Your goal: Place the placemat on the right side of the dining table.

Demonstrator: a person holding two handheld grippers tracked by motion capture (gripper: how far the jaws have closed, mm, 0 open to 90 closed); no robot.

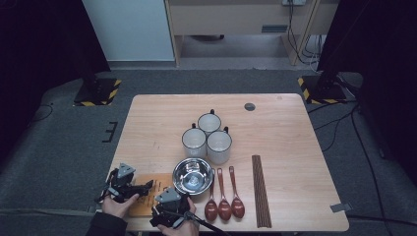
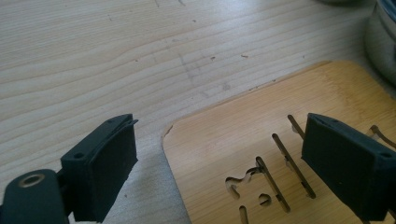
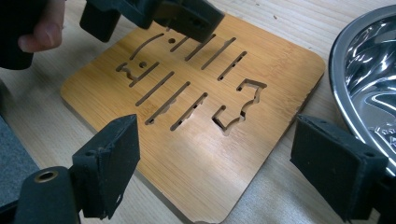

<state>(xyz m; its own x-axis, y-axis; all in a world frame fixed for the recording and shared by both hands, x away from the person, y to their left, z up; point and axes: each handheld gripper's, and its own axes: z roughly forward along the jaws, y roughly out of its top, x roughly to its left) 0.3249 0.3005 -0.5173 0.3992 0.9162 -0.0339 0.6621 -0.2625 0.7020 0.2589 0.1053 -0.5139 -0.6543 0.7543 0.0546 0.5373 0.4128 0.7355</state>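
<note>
While both hands rest at the near edge of the surface (image 1: 147,105), the left gripper (image 1: 147,186) sits at the left end of one wooden trivet (image 1: 147,196), its jaws standing apart over the trivet's corner with nothing pressed between them. Just right of it, the right gripper (image 1: 184,200) hovers above the trivet's right part, jaws wide and holding nothing. Touching or just beside the trivet's right edge stands one steel bowl (image 1: 193,175). Behind the bowl, three white mugs (image 1: 207,137) cluster in a triangle. Right of the bowl lie three brown spoons (image 1: 224,194), side by side, then one bundle of dark chopsticks (image 1: 261,191). Bare wood lies open along the far edge and the whole right side.
</note>
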